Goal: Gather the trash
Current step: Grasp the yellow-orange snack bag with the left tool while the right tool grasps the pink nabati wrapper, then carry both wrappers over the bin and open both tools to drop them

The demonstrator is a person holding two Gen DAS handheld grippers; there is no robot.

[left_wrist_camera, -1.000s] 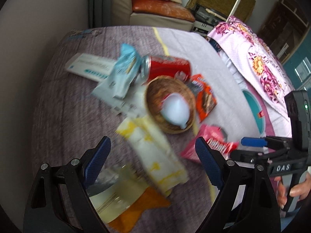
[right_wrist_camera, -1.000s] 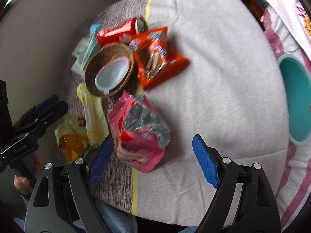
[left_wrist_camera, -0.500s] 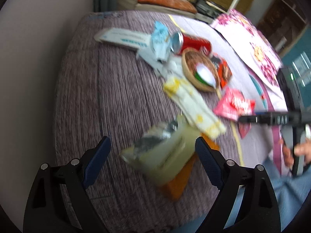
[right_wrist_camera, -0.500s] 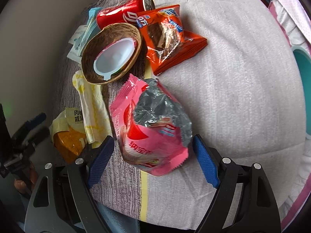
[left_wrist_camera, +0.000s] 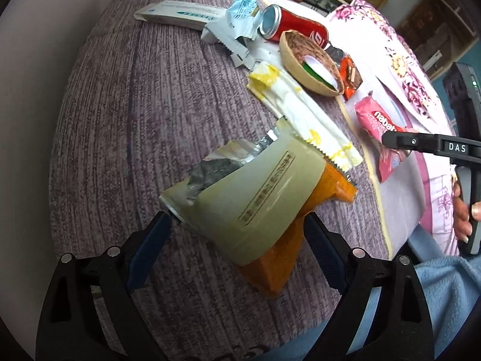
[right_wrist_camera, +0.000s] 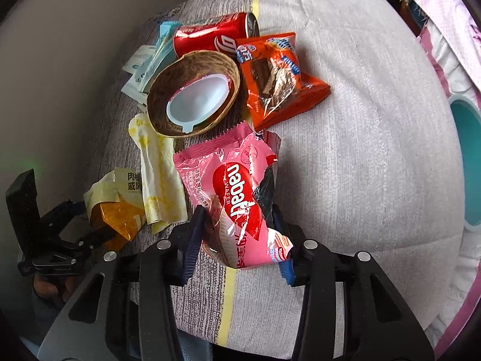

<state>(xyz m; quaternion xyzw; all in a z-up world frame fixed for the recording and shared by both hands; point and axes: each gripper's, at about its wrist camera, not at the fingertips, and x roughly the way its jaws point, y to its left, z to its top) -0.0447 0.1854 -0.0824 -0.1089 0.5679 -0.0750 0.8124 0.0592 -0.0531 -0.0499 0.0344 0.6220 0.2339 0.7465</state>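
Item: litter spread on a cushioned surface draped in a purple-grey and pale grey cover (right_wrist_camera: 354,138). Landmark for all places: the coconut-shell bowl (right_wrist_camera: 192,96).

- Pink wafer wrapper (right_wrist_camera: 237,195): just this side of the bowl, its lower end between the two pads of the right tongs (right_wrist_camera: 237,243). The jaws are closing on it; the foil is crumpling against both pads, so the grip looks made or nearly made.
- Red can (right_wrist_camera: 210,37): lying on its side, touching the bowl's far rim.
- Orange snack bag (right_wrist_camera: 276,75): against the bowl's right side.
- Yellow-white wrapper (right_wrist_camera: 156,177): runs from the bowl's near-left rim toward the desk edge.
- Beige-and-orange pouch (left_wrist_camera: 252,198): beyond the yellow-white wrapper from the bowl, at the near-left edge. The left tongs (left_wrist_camera: 237,246) stand apart, straddling it, neither pad pressing.
- Pale blue wrappers and a white box (left_wrist_camera: 177,15): behind the bowl, left of the can.

Step in hand: first pick-ups, one piece per hand. Next move, by judgement: finish the right squeeze, lower the left tongs and pinch the pouch, then lift both. Thin foil may slip, so a bite well into each wrapper is wise. The teal bin (right_wrist_camera: 466,162), well right of the bowl, is the likely destination.
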